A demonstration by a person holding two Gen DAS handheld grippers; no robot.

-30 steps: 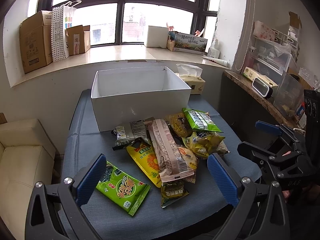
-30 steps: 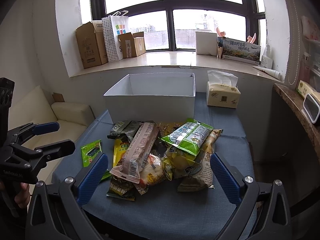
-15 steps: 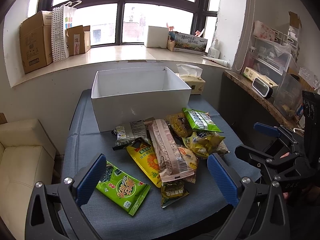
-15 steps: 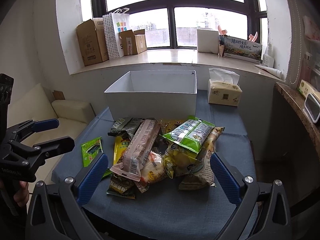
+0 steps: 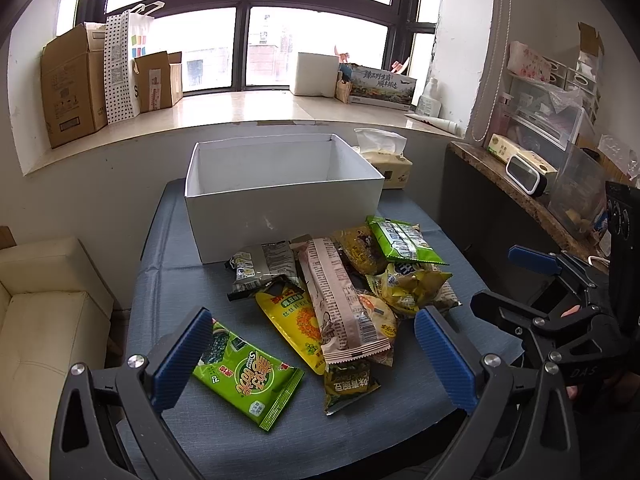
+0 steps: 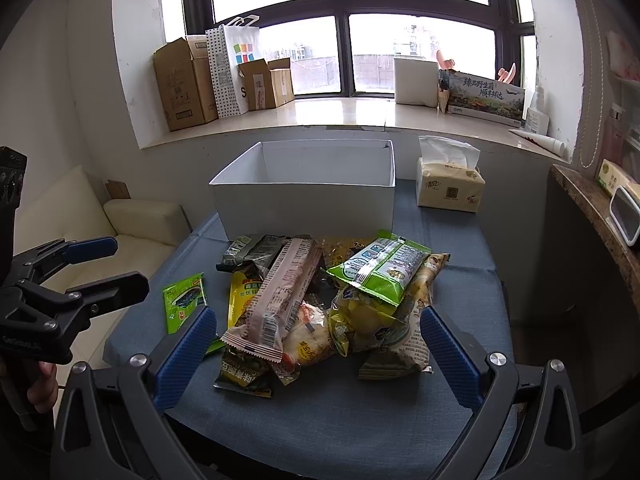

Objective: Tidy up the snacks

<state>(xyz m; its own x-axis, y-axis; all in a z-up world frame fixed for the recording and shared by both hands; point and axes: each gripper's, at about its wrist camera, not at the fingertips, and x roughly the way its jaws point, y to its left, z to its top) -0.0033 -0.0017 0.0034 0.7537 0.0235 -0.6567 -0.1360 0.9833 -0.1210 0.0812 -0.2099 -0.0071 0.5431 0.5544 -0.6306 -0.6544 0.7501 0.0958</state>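
A pile of snack packs lies on the blue-covered table (image 5: pixel 180 280) in front of an empty white box (image 5: pixel 280 208). A green seaweed pack (image 5: pixel 248 376) lies apart at the near left. A long pink pack (image 5: pixel 340 300) tops the pile, beside a yellow pack (image 5: pixel 296 320) and a green pack (image 5: pixel 404 240). My left gripper (image 5: pixel 316 344) hovers open over the near edge, holding nothing. My right gripper (image 6: pixel 318 354) is open too, facing the pink pack (image 6: pixel 280 296), the green pack (image 6: pixel 380 268) and the box (image 6: pixel 304 204). Each gripper shows in the other's view, the left gripper (image 6: pixel 92 268) and the right gripper (image 5: pixel 516 280).
A tissue pack (image 6: pixel 448 188) stands right of the box. A cream sofa (image 5: pixel 44 320) is left of the table, a stone-topped shelf (image 5: pixel 520 192) with a small clock to the right. Cardboard boxes (image 6: pixel 184 84) line the windowsill behind.
Almost nothing differs. The right wrist view has crept slightly closer to the table, and both grippers stay open and empty.
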